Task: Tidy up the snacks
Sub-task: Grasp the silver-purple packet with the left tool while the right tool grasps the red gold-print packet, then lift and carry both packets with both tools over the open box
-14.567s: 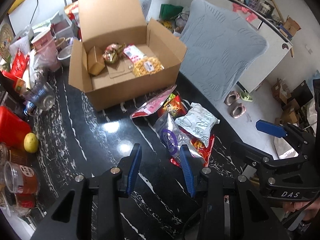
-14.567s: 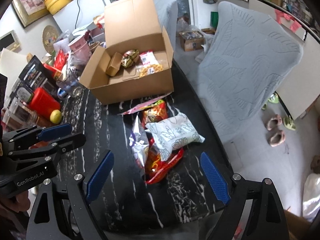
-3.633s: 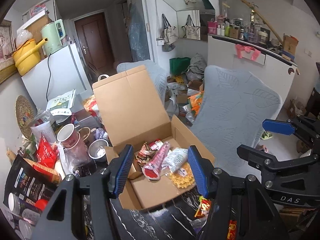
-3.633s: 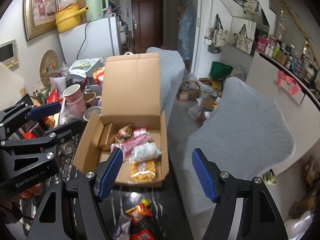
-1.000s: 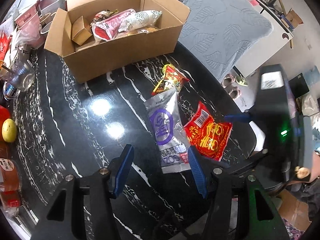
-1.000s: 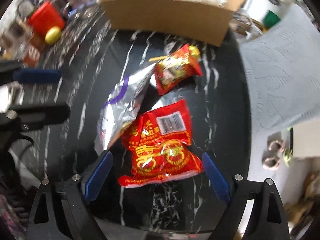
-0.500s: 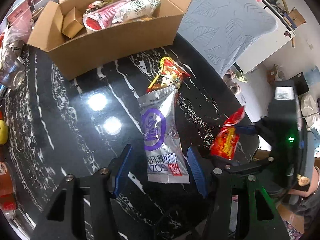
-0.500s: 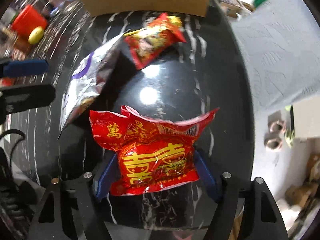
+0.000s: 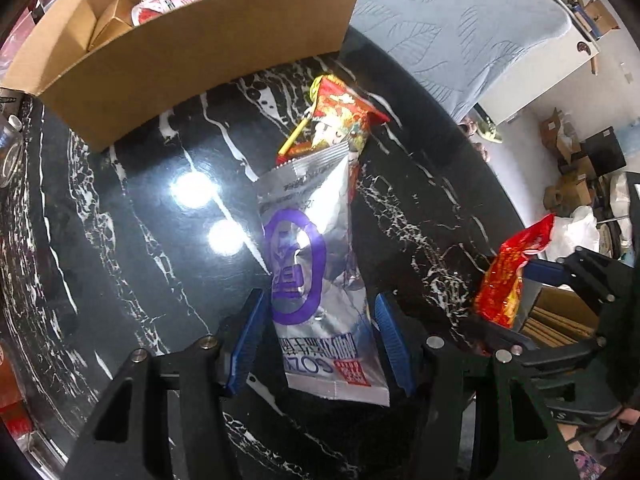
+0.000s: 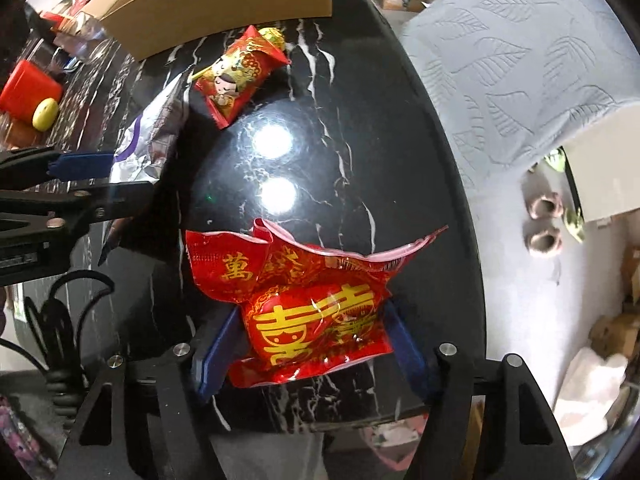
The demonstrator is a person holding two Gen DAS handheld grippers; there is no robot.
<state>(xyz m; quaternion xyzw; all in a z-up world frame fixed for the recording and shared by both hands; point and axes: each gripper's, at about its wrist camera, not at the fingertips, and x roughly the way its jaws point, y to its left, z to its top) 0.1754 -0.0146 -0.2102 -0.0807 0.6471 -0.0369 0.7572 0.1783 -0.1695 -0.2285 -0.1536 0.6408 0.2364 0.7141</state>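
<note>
A silver and purple snack bag (image 9: 316,280) lies flat on the black marble table (image 9: 120,240). My left gripper (image 9: 320,340) points down over the bag's near end, open, with a blue pad on each side of it. My right gripper (image 10: 312,340) is shut on a red and gold snack bag (image 10: 316,312); its jaws are still closing, and the bag crumples between the pads, clear of the table. The left wrist view shows that red bag (image 9: 508,276) hanging at the right. A small red packet (image 9: 340,120) lies beyond the silver bag. The open cardboard box (image 9: 192,52) holds several snacks.
A grey leaf-patterned chair cover (image 10: 520,60) stands past the table's curved right edge, with slippers (image 10: 544,216) on the floor below. A red container (image 10: 28,88) and a yellow fruit (image 10: 45,114) sit at the table's left side.
My left gripper has sunk until its pads straddle the silver bag. My right gripper has closed on the red bag, lifted it off the table and rolled.
</note>
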